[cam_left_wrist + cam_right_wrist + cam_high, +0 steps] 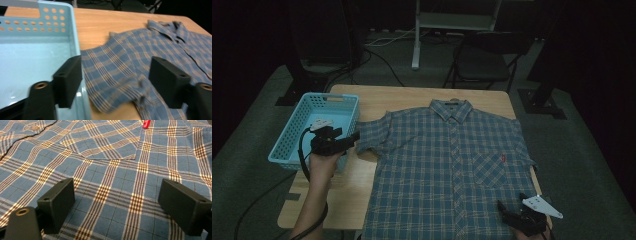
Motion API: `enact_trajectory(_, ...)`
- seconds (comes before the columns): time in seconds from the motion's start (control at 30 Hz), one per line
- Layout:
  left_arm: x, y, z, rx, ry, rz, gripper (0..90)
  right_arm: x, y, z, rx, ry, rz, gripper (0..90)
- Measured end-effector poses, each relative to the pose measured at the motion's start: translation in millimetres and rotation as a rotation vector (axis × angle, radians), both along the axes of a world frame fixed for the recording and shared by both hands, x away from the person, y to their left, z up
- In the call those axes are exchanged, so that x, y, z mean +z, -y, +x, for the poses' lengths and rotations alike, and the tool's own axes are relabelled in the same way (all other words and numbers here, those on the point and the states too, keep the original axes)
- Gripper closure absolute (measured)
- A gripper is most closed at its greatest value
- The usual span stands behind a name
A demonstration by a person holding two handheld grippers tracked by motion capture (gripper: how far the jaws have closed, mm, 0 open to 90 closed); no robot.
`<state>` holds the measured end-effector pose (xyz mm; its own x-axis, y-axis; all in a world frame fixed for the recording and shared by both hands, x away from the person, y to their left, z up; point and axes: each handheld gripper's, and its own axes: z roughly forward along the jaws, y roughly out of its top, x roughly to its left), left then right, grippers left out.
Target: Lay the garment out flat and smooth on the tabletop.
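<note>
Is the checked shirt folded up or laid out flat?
Laid out flat. The shirt lies front up on the table, collar at the far side, both short sleeves spread out. One sleeve looks a little rumpled.

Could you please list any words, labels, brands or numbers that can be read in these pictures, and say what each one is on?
No text can be read.
Small red tag at the top edge of the chest pocket of the plaid shirt: too small and blurred to tell whether it carries lettering.
Blue basket: no label shows.
</note>
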<state>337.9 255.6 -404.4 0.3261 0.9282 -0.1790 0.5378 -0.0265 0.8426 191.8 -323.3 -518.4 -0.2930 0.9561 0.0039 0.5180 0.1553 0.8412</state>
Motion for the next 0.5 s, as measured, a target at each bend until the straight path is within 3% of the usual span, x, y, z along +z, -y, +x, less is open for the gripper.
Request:
enact_trajectory(0.33,-11.7,12.7,-44.6,-0.063,0.043,0.014,26.3,-0.1,0.1,0.0,0.001,0.001,0.000,13.4)
enact_trajectory(0.4,-17.3,15.4,-51.8,-0.067,0.034,0.015,17.9,-0.1,0.1,0.0,0.001,0.001,0.000,13.4)
enact_trajectory(0.5,-26.2,20.1,-65.1,-0.100,0.027,0.015,17.9,-0.4,0.3,-0.2,0.001,0.003,0.000,13.4)
